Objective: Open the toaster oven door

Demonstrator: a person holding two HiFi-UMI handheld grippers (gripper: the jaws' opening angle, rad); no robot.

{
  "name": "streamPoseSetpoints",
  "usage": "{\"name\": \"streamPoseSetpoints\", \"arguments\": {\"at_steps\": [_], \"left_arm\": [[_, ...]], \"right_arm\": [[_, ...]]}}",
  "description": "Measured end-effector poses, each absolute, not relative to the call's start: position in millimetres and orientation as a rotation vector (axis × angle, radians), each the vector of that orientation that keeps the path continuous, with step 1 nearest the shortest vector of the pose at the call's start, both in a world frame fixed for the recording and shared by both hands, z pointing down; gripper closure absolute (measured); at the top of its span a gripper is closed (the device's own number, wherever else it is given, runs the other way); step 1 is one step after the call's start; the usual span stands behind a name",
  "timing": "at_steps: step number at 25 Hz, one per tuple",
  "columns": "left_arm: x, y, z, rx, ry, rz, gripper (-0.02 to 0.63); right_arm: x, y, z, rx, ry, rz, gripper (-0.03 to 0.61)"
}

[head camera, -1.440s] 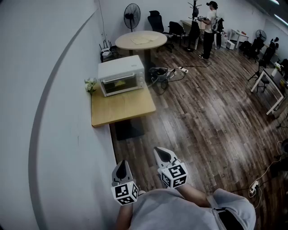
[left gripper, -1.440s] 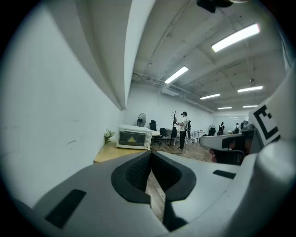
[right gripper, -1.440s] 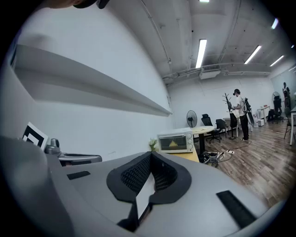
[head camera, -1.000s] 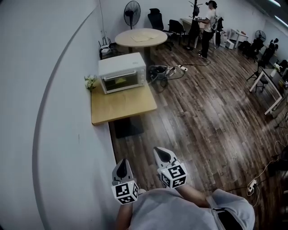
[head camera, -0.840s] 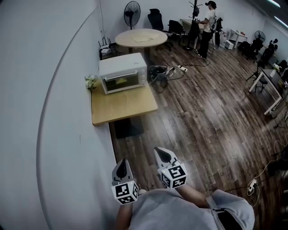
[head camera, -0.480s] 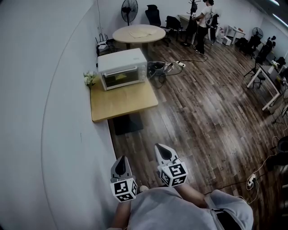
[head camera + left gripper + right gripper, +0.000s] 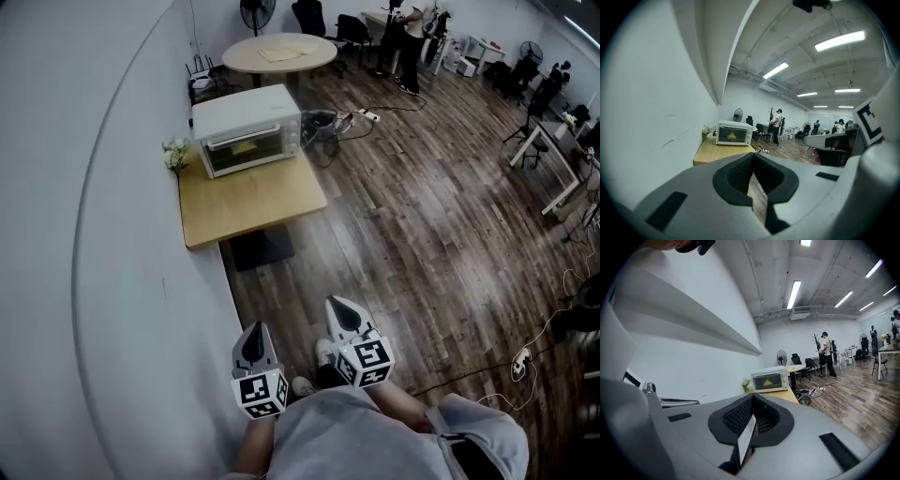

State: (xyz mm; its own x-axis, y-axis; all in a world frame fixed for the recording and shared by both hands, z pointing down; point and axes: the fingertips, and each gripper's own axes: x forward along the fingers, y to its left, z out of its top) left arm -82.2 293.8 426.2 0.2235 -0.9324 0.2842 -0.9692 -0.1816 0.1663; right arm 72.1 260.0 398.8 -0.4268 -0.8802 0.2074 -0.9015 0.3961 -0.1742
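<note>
The white toaster oven (image 7: 247,128) stands at the far end of a wooden table (image 7: 253,204) against the left wall, with its glass door closed. It also shows far ahead in the left gripper view, the toaster oven (image 7: 734,132), and in the right gripper view, the toaster oven (image 7: 769,379). My left gripper (image 7: 251,332) and right gripper (image 7: 340,308) are held close to my body, side by side and well short of the table. Both are shut with nothing in them: the left gripper (image 7: 753,157) and the right gripper (image 7: 753,400) each have their jaws together.
Small white flowers (image 7: 173,155) sit left of the oven. A round table (image 7: 279,52) and a fan (image 7: 253,11) stand behind it, and cables (image 7: 328,122) lie on the wood floor beside it. A person (image 7: 410,47) stands far back. A power strip (image 7: 517,367) lies at the right.
The view has crept forward and tilted, so the table and oven sit slightly further left in the picture. Both grippers stay shut in front of my body.
</note>
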Motion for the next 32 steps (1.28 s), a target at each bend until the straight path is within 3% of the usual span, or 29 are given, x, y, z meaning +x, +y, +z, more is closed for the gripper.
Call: {"name": "streamPoseSetpoints", "arguments": {"at_steps": [16,32], "left_arm": [[-71,180,408,2.171,-1.891,0.163,0.611],[-44,122,405,2.142,-1.949,0.163,0.611]], "right_arm": [[78,129,392,1.512,-2.651,0.371,0.58],[89,67,395,1.405,-2.699,0.355,0.58]]}}
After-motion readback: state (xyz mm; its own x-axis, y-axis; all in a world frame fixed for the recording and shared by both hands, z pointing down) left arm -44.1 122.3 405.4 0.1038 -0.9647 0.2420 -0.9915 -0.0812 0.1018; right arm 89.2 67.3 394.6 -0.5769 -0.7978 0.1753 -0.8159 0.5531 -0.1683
